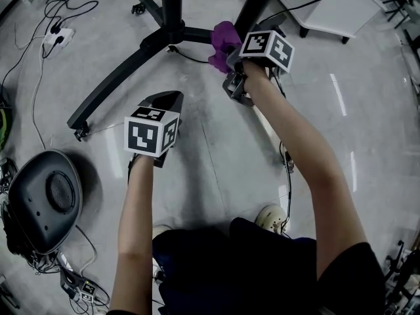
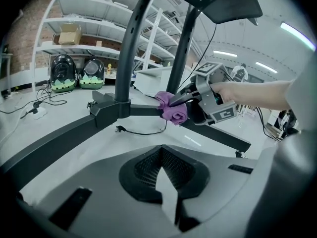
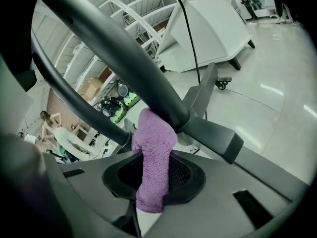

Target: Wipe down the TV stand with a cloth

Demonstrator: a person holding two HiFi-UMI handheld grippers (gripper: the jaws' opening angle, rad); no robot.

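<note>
right claw (image 3: 148, 195): pinching cloth (image 3: 154, 148) | cloth: just ahead of claw, pressed on stand (image 3: 148, 86) | left claw (image 2: 164, 182): closed, empty, well apart | risk: hard rubbing could pull cloth out of claw

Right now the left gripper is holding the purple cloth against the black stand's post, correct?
No, the gripper is wrong. The right gripper holds the purple cloth against the black stand's post; the right gripper view shows the cloth pinched between its fingers. The left gripper holds nothing.
</note>
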